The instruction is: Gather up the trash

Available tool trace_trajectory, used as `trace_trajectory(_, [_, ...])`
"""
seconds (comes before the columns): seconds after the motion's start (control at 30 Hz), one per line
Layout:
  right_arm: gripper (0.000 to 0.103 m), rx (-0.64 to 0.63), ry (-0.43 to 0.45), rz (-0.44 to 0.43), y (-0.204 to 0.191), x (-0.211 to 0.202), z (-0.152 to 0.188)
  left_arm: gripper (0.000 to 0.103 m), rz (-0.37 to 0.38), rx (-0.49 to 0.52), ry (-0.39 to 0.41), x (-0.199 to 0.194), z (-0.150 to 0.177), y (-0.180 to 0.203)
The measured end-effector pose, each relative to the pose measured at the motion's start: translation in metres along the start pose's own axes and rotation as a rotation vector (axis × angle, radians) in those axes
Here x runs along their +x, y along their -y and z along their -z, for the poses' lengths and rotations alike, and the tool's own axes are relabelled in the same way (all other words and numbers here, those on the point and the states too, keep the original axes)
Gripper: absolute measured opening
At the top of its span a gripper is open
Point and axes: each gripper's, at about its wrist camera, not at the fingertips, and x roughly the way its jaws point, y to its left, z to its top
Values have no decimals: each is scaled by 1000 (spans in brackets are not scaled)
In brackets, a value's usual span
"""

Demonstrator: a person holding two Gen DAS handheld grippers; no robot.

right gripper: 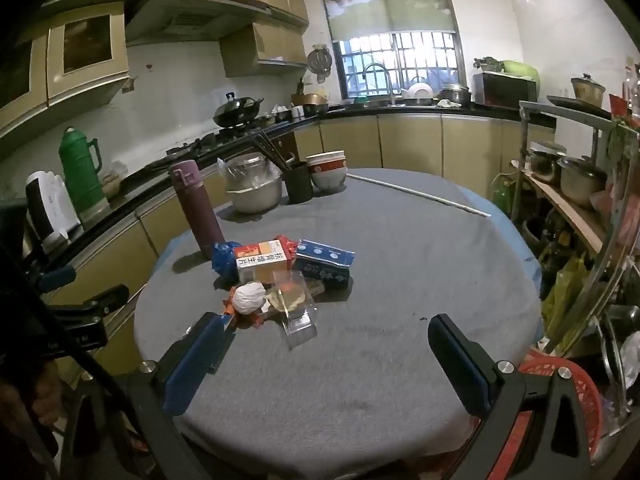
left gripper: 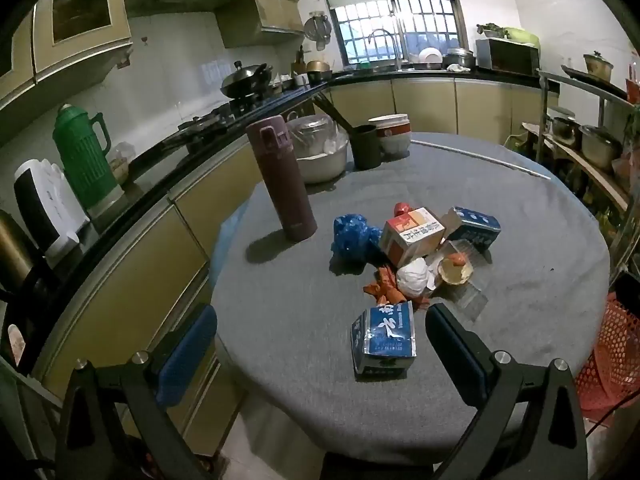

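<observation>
A pile of trash lies mid-table on the grey cloth (left gripper: 532,240): a crumpled blue bag (left gripper: 354,238), an orange-and-white box (left gripper: 412,234), a dark blue box (left gripper: 474,226), a white paper ball (left gripper: 412,278), orange wrapper scraps (left gripper: 382,286) and a clear plastic tray (left gripper: 460,276). A blue-and-white carton (left gripper: 382,338) lies nearest, just beyond my open left gripper (left gripper: 320,344), right of centre. My right gripper (right gripper: 328,356) is open and empty over the table's near edge, short of the paper ball (right gripper: 250,298) and clear tray (right gripper: 296,308). The left gripper (right gripper: 84,286) shows at the far left.
A purple flask (left gripper: 286,178), a metal bowl (left gripper: 320,160), a dark cup (left gripper: 366,146) with chopsticks and stacked bowls (left gripper: 394,134) stand at the table's far side. A red mesh basket (right gripper: 560,392) sits low at the right. Counter to the left, pot shelves to the right.
</observation>
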Motion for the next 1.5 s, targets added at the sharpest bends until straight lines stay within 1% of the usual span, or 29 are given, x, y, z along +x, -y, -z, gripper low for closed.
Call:
trace_trajectory(0.33, [103, 25, -16, -12, 6, 6, 0, 103, 4, -3, -12, 6, 0, -2])
trace_trajectory(0.6, [103, 24, -22, -15, 3, 15, 1, 103, 9, -2, -21, 10, 0, -2])
trace_trajectory(0.9, [103, 13, -20, -41, -4, 24, 0, 103, 13, -7, -31, 16, -1, -2])
trace_trajectory(1.1, [103, 30, -56, -61, -6, 32, -1, 103, 18, -9, -39, 21, -1, -3])
trace_trajectory(1.37, [103, 12, -88, -53, -8, 44, 0, 103, 26, -18, -58, 30, -1, -6])
trace_trajectory(1.5, [103, 34, -112, -65, -8, 50, -1, 103, 30, -14, -67, 34, 0, -5])
